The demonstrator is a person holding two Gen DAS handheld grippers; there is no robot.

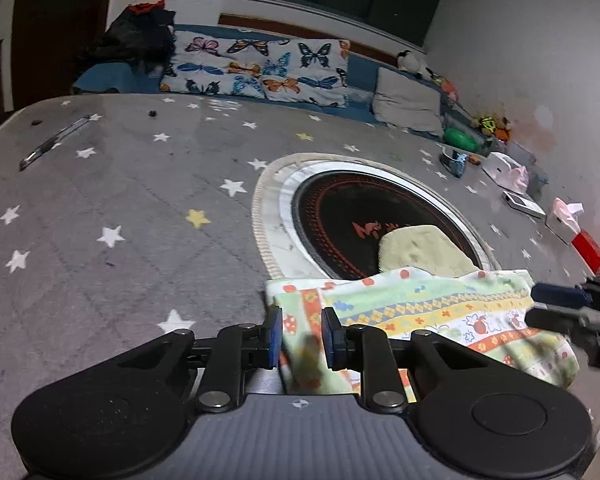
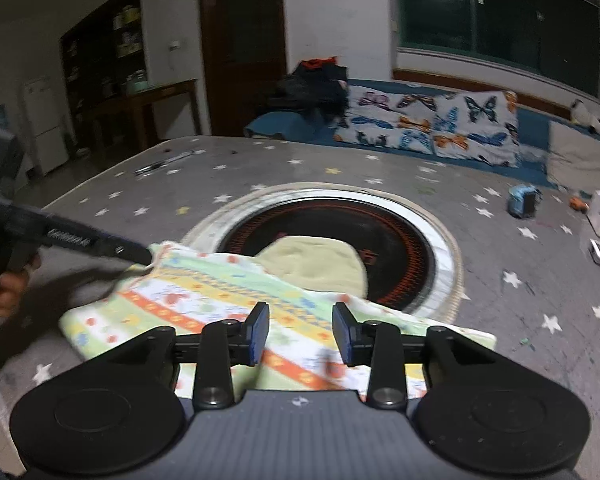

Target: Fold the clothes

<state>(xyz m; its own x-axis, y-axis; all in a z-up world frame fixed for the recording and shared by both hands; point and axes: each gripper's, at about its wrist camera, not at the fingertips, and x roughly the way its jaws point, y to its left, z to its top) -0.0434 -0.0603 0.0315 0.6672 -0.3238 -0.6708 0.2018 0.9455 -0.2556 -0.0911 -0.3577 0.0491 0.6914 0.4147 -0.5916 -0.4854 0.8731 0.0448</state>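
A small patterned garment (image 1: 428, 312) with green, orange and yellow bands lies on the star-print table near its front edge. A plain yellow-green part (image 1: 424, 250) sticks out over the round black cooktop. My left gripper (image 1: 301, 338) is open, its pads either side of the garment's left edge. My right gripper (image 2: 301, 332) is open over the garment (image 2: 204, 304). The right gripper also shows in the left wrist view (image 1: 548, 306), at the garment's right edge. The left gripper shows in the right wrist view (image 2: 148, 256), touching the garment's far left corner.
A round black cooktop (image 1: 340, 216) with a white ring is set into the grey star-print tablecloth (image 1: 120, 200). Toys, a tissue box (image 1: 564, 216) and a red box (image 1: 590, 252) sit at the table's right. A butterfly-print cushion (image 1: 260, 68) lies on the bench behind.
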